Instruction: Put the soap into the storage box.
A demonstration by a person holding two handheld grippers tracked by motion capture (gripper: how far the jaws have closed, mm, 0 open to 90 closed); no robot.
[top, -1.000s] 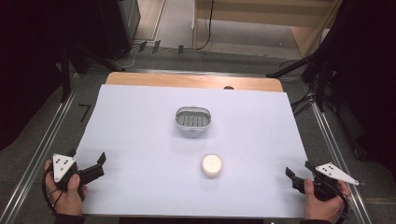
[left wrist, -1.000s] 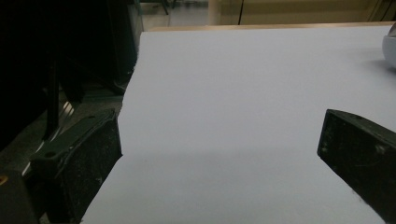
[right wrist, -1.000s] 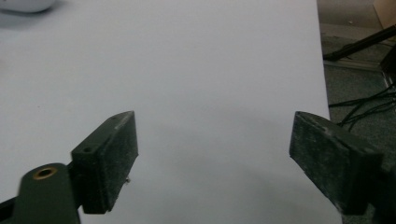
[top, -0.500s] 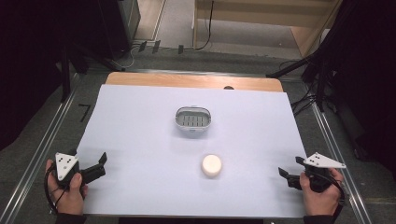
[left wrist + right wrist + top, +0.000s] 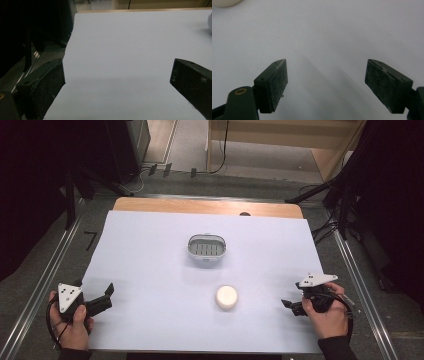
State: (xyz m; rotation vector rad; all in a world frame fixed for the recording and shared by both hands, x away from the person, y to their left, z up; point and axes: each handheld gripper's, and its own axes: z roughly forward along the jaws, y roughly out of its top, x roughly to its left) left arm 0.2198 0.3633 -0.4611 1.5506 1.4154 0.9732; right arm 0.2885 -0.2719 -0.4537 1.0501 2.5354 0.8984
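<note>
A white round puck-like object [image 5: 226, 296] lies on the white sheet [image 5: 150, 270], in front of a small grey-white slotted tray [image 5: 206, 247]. My right gripper [image 5: 289, 306] hovers low over the sheet to the right of the round object and points toward it. Its jaws are partly apart with nothing between them [image 5: 325, 82], and the round object's edge [image 5: 224, 2] shows at the top left of the right gripper view. My left gripper [image 5: 107, 296] rests at the sheet's front left corner. It is wide open and empty [image 5: 117, 82], with the tray's edge [image 5: 210, 23] far to its right.
A wooden table edge [image 5: 200, 206] runs along the back of the sheet. Metal rails [image 5: 45, 285] flank both sides. Dark stands and cables [image 5: 340, 205] crowd the floor behind and to the right.
My right gripper has moved left along the sheet toward the round object and lifted slightly. The left hand, the tray and the round object have stayed put.
</note>
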